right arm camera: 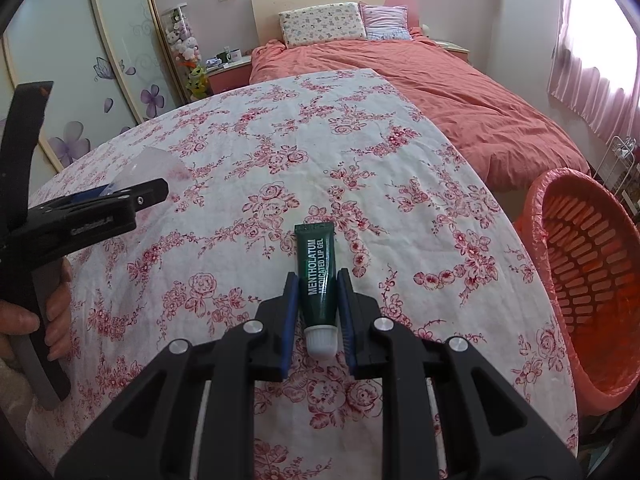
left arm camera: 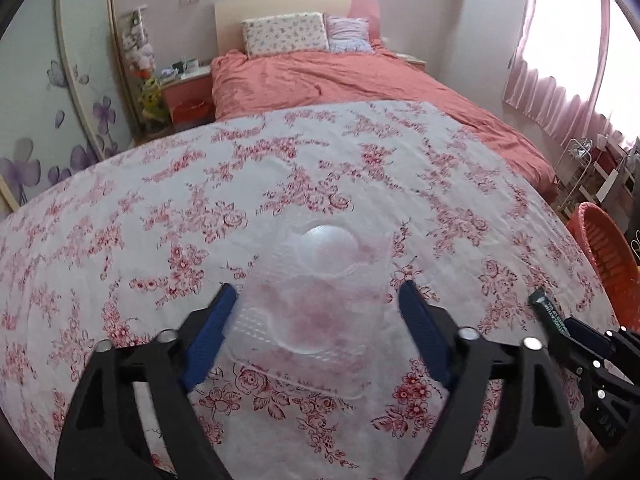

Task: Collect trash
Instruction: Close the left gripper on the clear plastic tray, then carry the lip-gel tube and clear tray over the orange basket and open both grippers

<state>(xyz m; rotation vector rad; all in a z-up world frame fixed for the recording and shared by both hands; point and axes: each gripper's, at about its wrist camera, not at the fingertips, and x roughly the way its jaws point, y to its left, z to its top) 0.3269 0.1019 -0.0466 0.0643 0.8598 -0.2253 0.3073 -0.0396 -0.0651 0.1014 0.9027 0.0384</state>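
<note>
The right claw [right arm camera: 318, 304] is clamped on a dark green lip gel tube [right arm camera: 317, 276], its blue pads pressing the tube's sides just above the white cap, which points back toward the handle; the crimped end sticks out forward over the flowered cloth of the desk [right arm camera: 360, 152]. Off to that claw's right, just beside the desk edge, stands an orange slatted trash basket [right arm camera: 588, 280] lined with a thin orange bag. The left claw [left arm camera: 316, 300] hangs over a clear plastic blister tray [left arm camera: 316, 288] lying flat on the desk, the roses of the cloth showing through it. Its blue fingers [left arm camera: 218, 320] stand apart on either side of the tray; the left one looks to be at the tray's edge, the right one is a little clear of it, so nothing is gripped. A person's hand [right arm camera: 36, 320] wraps the left handle. Beyond the desk is a bed [left arm camera: 340, 80] with a salmon cover and two pillows.
</note>
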